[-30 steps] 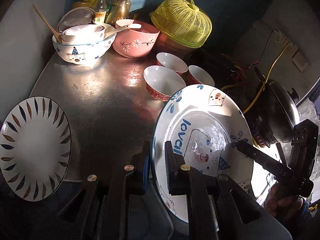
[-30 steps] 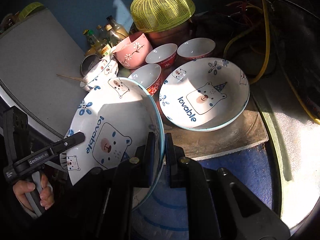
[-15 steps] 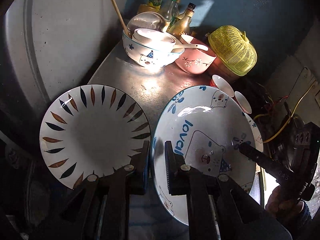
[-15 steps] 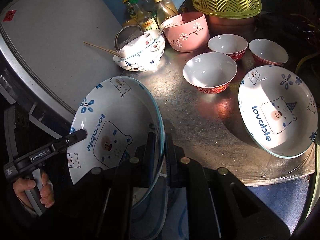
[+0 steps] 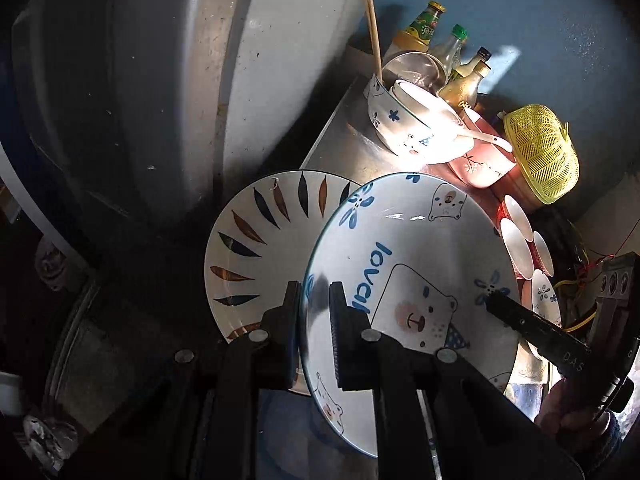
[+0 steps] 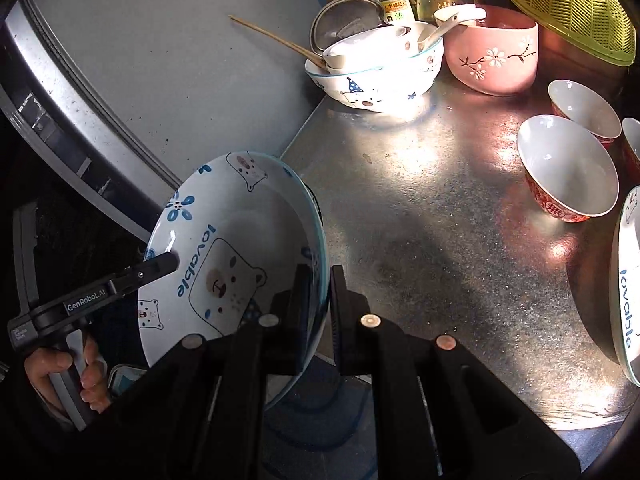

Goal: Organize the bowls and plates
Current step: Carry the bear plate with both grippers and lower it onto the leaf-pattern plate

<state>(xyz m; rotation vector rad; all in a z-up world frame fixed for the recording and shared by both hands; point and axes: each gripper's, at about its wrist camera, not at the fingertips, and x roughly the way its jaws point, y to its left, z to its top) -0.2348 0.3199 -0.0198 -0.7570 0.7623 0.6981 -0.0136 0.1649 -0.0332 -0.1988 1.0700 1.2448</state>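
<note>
Both grippers hold one white bear plate with blue "lovable" lettering [image 5: 412,264], also in the right wrist view [image 6: 228,256]. My left gripper [image 5: 314,304] is shut on its left rim. My right gripper [image 6: 322,292] is shut on its right rim. The plate hangs over a white plate with brown and blue leaf marks [image 5: 256,248] at the table's left front. A second bear plate [image 6: 628,292] lies at the right.
On the metal table [image 6: 440,208] stand a bear bowl stacked with a smaller bowl and chopsticks [image 6: 376,68], a pink flowered bowl [image 6: 492,56], small red bowls [image 6: 568,168], bottles [image 5: 440,52] and a yellow mesh cover [image 5: 540,152]. A grey appliance wall [image 6: 160,60] rises on the left.
Both grippers carried the bear plate to the left. It now overlaps the leaf plate, which sat beside it before.
</note>
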